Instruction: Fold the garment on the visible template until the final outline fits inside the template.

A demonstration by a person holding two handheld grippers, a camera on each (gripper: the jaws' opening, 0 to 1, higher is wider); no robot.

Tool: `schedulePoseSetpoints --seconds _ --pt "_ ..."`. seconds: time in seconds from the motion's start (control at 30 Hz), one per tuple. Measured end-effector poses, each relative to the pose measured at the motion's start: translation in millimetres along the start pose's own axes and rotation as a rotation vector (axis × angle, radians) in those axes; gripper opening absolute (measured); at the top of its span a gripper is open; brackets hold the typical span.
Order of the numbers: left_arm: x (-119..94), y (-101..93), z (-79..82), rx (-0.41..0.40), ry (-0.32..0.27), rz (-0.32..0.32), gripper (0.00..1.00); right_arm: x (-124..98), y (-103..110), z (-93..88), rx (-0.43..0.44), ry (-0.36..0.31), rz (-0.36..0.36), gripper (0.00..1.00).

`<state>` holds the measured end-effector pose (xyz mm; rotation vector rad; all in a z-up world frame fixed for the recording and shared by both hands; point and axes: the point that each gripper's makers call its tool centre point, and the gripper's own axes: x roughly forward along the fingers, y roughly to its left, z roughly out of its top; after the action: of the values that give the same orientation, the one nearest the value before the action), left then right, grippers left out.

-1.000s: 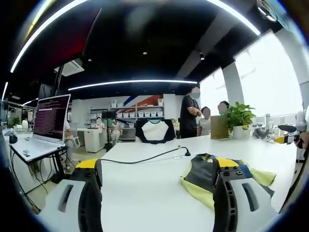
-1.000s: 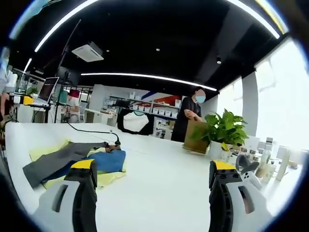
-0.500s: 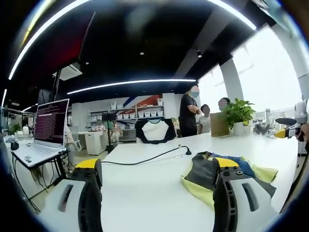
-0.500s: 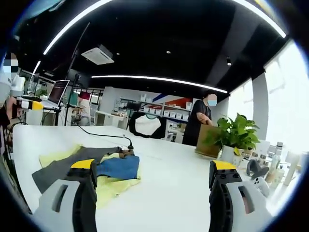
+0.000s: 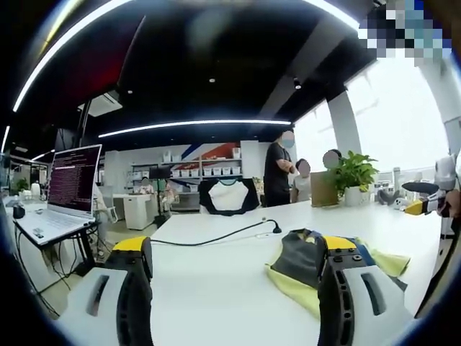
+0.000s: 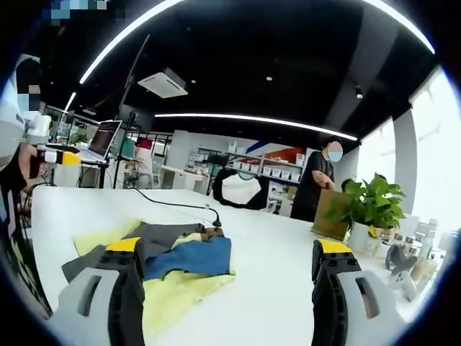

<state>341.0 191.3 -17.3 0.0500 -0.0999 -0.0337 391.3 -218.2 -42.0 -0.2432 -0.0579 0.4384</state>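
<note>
while both grippers [image 5: 234,288] [image 6: 229,288] hang parted and empty, the garment [image 6: 173,252] lies crumpled on its yellow template [image 6: 184,292].

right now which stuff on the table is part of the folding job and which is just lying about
For the job:
- garment, grey and blue, crumpled
- yellow template under it
- left gripper, right gripper, both open

Lying about:
- black cable
- laptop
- potted plant
- white table just carries it all
</note>
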Motion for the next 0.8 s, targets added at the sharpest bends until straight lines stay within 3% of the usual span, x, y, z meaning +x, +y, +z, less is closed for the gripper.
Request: schedulePoseSetpoints --seconds 0.8 --pt "-2.9 -6.2 -2.7 -0.043 -0.003 -0.036 1.0 13.9 46.2 -5.1 0.026 0.022 0.128 0.99"
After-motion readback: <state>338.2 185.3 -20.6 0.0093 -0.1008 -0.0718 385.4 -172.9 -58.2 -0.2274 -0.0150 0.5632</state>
